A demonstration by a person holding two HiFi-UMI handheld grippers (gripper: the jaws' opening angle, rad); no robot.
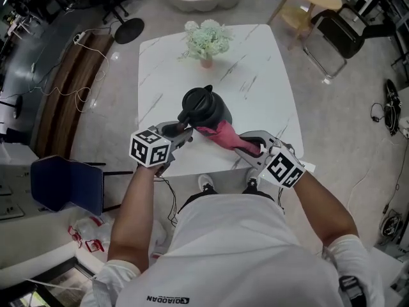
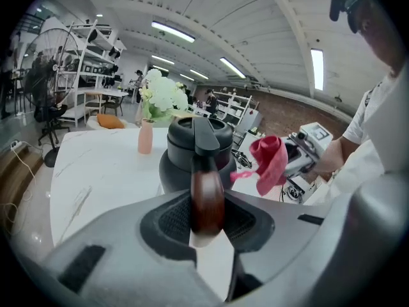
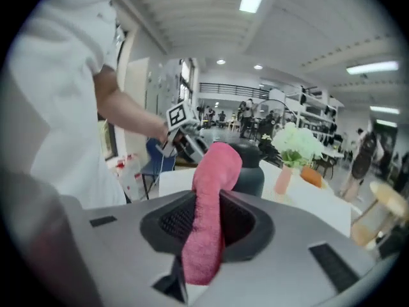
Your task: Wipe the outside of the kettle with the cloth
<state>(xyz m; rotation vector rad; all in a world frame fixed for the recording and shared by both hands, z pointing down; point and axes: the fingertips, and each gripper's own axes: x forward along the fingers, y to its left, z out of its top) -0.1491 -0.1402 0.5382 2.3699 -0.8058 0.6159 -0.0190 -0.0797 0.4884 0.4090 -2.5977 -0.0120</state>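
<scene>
Head view. Shows the kettle (image 1: pixel 204 110) upright near the front edge of the white bench (image 1: pixel 255 62), well apart from a vase of flowers (image 1: pixel 206 40) at the far end. Puts the left tongs (image 1: pixel 184 132) at the kettle's near left side and the right tongs (image 1: pixel 248 146) just off its near right side. Shows a pink cloth (image 1: pixel 220 135) reaching from the right tongs toward the dark body; cannot tell whether it touches.

Left gripper view. Shows these tongs clamped on the brown handle (image 2: pixel 208 197), with the kettle body straight ahead. Shows the cloth hanging off to the right, seemingly a little clear of the wall.

Right gripper view. Shows these tongs pinching the rolled cloth, its free end sticking up in front of the kettle's side.

Reads as the wiping step, with the kettle steadied by its handle and the cloth at the wall. Next calls for pressing the free end flat against the side and sweeping round, while keeping the handle grip firm so the kettle neither slides nor tips.
</scene>
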